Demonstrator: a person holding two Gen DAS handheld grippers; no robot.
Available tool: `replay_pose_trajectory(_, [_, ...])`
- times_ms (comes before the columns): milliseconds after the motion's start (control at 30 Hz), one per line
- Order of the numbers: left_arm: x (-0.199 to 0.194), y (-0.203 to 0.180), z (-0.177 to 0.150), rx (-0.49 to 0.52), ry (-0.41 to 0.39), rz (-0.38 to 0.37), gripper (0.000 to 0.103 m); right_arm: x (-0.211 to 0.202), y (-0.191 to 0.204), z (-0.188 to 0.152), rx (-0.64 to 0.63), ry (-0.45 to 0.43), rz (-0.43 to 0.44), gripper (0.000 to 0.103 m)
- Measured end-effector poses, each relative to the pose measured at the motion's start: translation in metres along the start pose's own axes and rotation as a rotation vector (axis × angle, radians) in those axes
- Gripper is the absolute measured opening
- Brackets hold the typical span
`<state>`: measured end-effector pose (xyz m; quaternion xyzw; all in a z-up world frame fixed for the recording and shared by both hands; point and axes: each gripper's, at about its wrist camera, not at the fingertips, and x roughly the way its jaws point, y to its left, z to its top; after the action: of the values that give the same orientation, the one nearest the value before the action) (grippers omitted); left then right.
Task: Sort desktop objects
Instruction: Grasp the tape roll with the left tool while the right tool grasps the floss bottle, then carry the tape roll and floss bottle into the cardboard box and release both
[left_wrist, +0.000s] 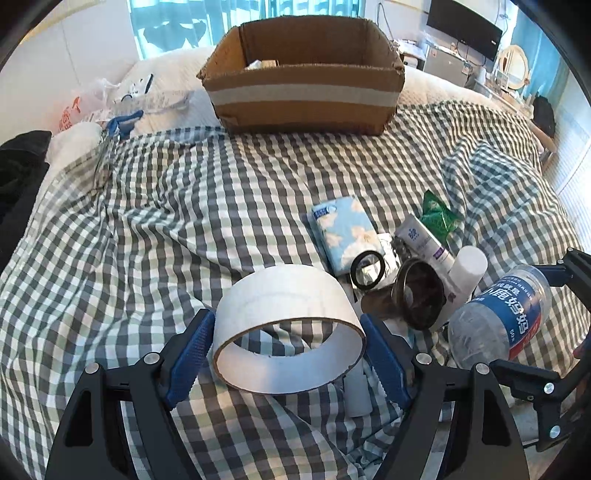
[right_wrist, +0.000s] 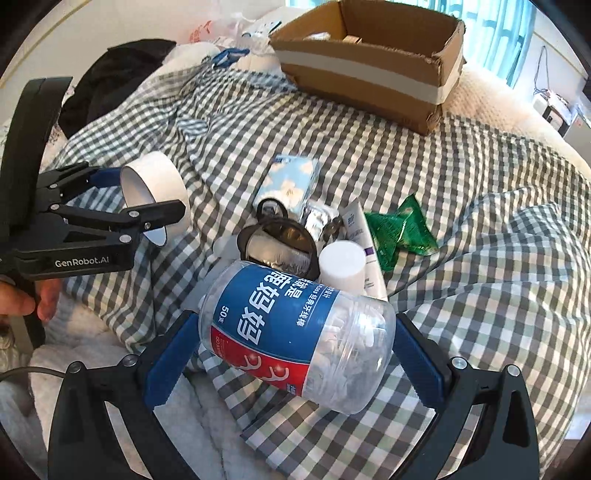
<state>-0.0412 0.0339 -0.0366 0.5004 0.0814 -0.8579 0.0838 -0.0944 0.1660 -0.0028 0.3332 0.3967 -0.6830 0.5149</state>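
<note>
Mid-carry, by the look of it: two items already picked out of the clutter and held clear of the checked bedspread (left_wrist: 184, 221), with the cardboard box (left_wrist: 303, 74) at the far edge of the bed as the likely destination; left gripper (left_wrist: 288, 354) clamped across the white tape roll (left_wrist: 288, 325), blue pads pressing its outer wall on either side, roll tilted with its open core facing the camera; jaws standing wide only because the roll is wide; seen from the right wrist view, the same left gripper (right_wrist: 155, 206) holding the tape roll (right_wrist: 159, 184) off the cloth near the bed's left side, a hand (right_wrist: 22, 299) on its handle; right gripper (right_wrist: 295, 354) closed on the clear floss-pick jar (right_wrist: 291, 325), lying on its side between the blue pads, blue-and-red label up, white cap (right_wrist: 341, 264) pointing away towards the pile; remaining clutter bunched near the near-right part of the bedspread: cloud-print tissue pack (left_wrist: 343, 232), white tube (left_wrist: 424, 240), green sachet (left_wrist: 439, 218), round black-rimmed mirror (left_wrist: 419, 295), small black ring (left_wrist: 367, 267); box well apart from both grippers, beyond a long stretch of rumpled cloth, with something pale already inside, too hidden to name; next move probably a forward reach over the bedspread to above the box's open top, keeping both loads level enough not to slip, then release of each in turn; care needed with the jar, smooth, round and gripped across its body, hence apt to roll out of the pads.
</note>
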Motion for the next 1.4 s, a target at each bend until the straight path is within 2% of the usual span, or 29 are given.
replay_pose_trajectory(333, [-0.012, -0.001, 0.018, 0.019, -0.047, 0.018, 0.082, -0.021, -0.006, 0.014, -0.023, -0.059, -0.016, 0.101])
replay_pose_trajectory(467, [-0.016, -0.001, 0.031, 0.034, -0.076, 0.032, 0.082, -0.030, -0.013, 0.026, -0.010, -0.073, 0.030, 0.101])
replay_pose_trajectory(967, [-0.022, 0.007, 0.072, 0.026, -0.134, 0.042, 0.082, -0.054, -0.043, 0.076, 0.032, -0.165, 0.076, 0.101])
replay_pose_trajectory(1233, [-0.040, 0.019, 0.111, 0.007, -0.236, 0.075, 0.082, -0.068, -0.054, 0.119, 0.013, -0.249, 0.039, 0.101])
replay_pose_trajectory(1400, [-0.047, 0.018, 0.137, 0.021, -0.294, 0.081, 0.082, -0.070, -0.057, 0.146, 0.001, -0.283, 0.046, 0.101])
